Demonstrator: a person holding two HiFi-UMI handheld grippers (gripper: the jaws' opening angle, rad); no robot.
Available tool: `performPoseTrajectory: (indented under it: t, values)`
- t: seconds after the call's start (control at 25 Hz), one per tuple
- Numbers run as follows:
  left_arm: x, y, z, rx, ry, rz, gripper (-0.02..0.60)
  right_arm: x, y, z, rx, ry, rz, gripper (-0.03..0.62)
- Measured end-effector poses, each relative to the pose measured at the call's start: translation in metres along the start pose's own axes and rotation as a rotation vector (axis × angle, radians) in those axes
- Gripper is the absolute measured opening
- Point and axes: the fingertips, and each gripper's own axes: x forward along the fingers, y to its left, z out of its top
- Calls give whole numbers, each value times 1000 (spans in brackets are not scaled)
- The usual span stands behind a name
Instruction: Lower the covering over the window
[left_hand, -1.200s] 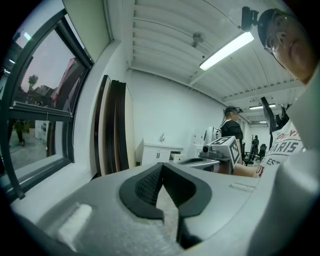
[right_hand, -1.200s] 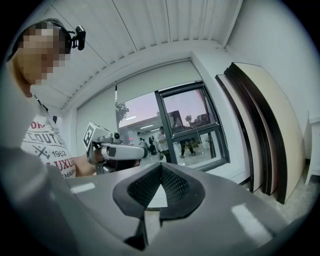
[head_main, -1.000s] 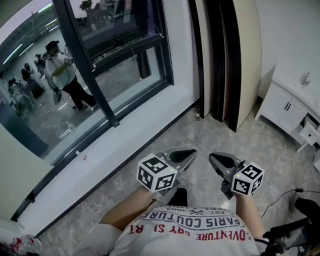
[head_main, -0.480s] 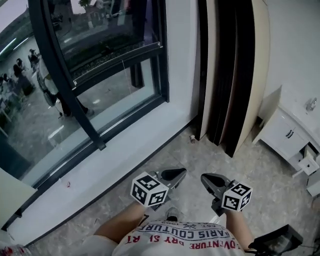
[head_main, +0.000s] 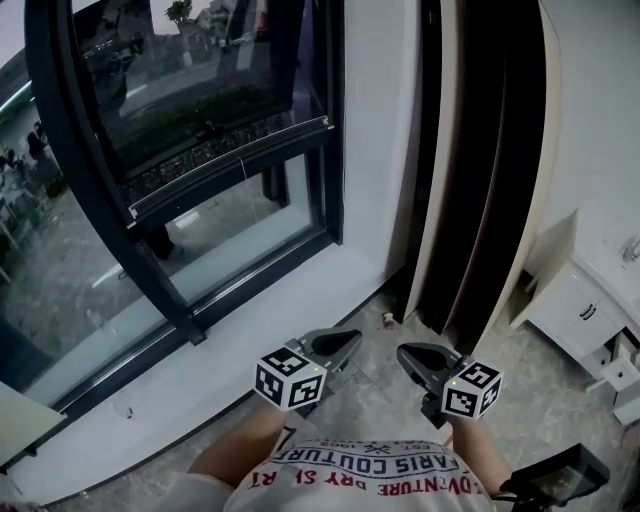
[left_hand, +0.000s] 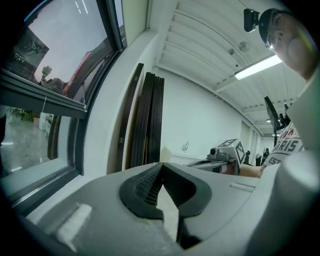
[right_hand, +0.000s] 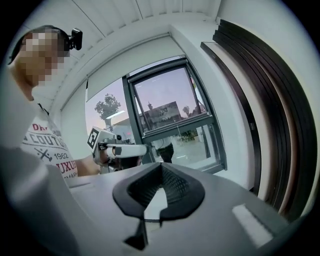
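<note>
Left tongs (head_main: 350, 339), right tongs (head_main: 405, 352) abreast (closed)

The person wears a white T-shirt (head_main: 365, 478) with short sleeves. Across its front run lines of print, some in red letters and some in dark ones. On the head sits a dark band that carries a small black camera (right_hand: 75, 38). The left tool (head_main: 340, 343) and the right tool (head_main: 415, 355) are of the same make: a light grey plastic body that narrows to a point, with black pads (left_hand: 146, 186) inside, ribbed in fine rows. Each tool has at its back a white cube (head_main: 290, 377) with black square markers on its faces. Beside the cube of the right tool a small round lens (left_hand: 214, 151) is seen.
</note>
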Motion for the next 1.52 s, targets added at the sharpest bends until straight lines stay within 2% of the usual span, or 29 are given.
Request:
performPoseTrajectory:
  t: [0.24, 0.56, 0.76, 1.0, 1.16, 1.36, 1.52]
  values:
    - [35, 11, 25, 66, -1, -25, 2, 3, -34, 19, -1, -19, -11, 2]
    - [84, 61, 34, 33, 26, 17, 3, 40, -95, 38, 19, -13, 57, 3]
    - [142, 113, 53, 7, 25, 61, 2, 71, -170, 55, 28, 29, 103, 2]
    - [215, 179, 90, -17, 3, 128, 2, 111, -266, 109, -8, 45, 165, 3]
    - [261, 212, 116, -12, -18, 163, 2, 131, -315, 132, -33, 71, 212, 2]
    - [286, 222, 133, 36, -40, 152, 2, 153, -346, 145, -33, 64, 270, 2]
    - [285, 236, 140, 77, -40, 187, 2, 165, -347, 143, -34, 63, 303, 2]
